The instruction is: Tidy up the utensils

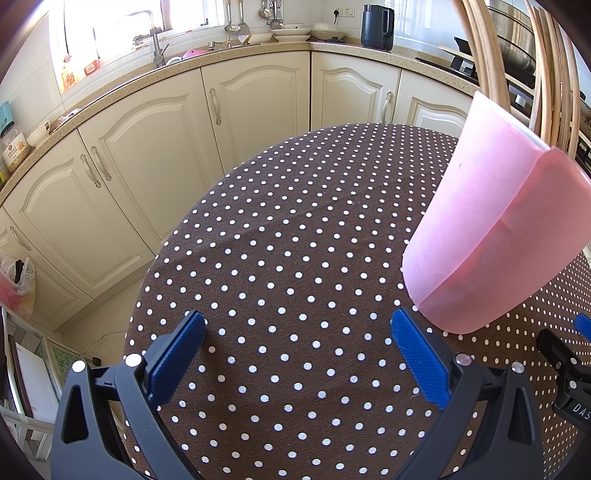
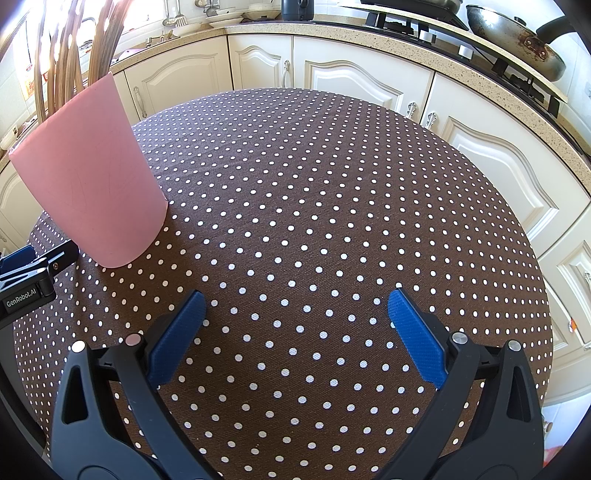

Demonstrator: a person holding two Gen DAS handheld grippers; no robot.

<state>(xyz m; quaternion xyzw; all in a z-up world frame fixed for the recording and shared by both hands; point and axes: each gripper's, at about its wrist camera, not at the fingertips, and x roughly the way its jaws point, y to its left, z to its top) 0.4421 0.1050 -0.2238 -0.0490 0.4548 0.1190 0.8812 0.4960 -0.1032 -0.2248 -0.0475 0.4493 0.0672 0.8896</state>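
Note:
A pink plastic holder [image 1: 491,229] stands upright on the brown polka-dot tablecloth [image 1: 288,236]. Several bamboo chopsticks [image 1: 554,74] stick up out of it. In the right wrist view the holder [image 2: 88,177] is at the left with the chopsticks [image 2: 62,59] above it. My left gripper [image 1: 299,325] is open and empty, low over the cloth, just left of the holder's base. My right gripper [image 2: 297,302] is open and empty over the bare cloth [image 2: 332,184], to the right of the holder. Each gripper's edge shows in the other's view.
Cream kitchen cabinets [image 1: 155,155] wrap around behind the table. The counter holds a sink tap [image 1: 157,40], plates [image 1: 291,33] and a dark kettle [image 1: 376,26]. A wok [image 2: 517,40] sits on the stove at the right. A plastic bag [image 1: 18,284] hangs at the left.

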